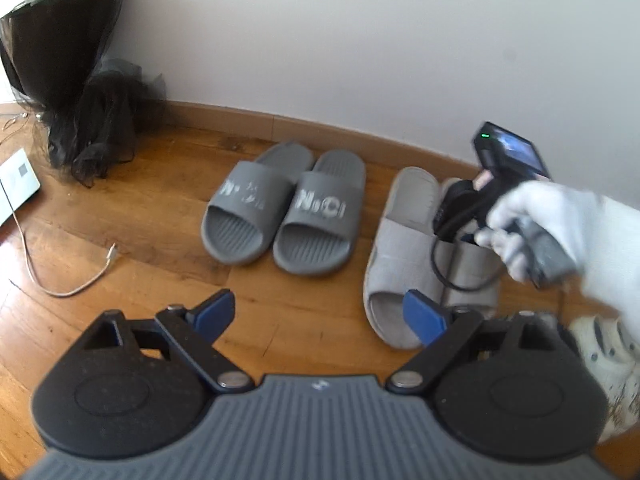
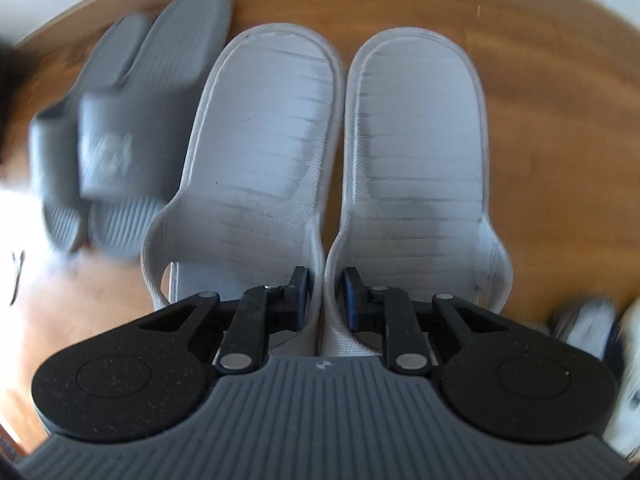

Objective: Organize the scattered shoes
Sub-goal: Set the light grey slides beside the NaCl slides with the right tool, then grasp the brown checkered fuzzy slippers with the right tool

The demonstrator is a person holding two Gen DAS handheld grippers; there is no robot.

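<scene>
A pair of light grey slippers [image 2: 276,128] lies side by side, toes toward the wall. My right gripper [image 2: 326,296] points down at them and is shut on the two inner strap edges, pinched together between the blue pads. The left wrist view shows that same pair [image 1: 404,240] with a gloved hand [image 1: 540,220] holding the right gripper's body above it. A pair of dark grey slides [image 1: 280,212] with white lettering sits to the left of it, near the wall. My left gripper [image 1: 320,314] hangs open above the wooden floor with nothing between its fingers.
A white patterned shoe [image 1: 608,352] lies at the lower right. A black mesh wrap [image 1: 64,72] leans in the left corner. A white cable [image 1: 72,284] and a flat white device [image 1: 16,184] lie on the floor at left. The white wall [image 1: 360,40] bounds the far side.
</scene>
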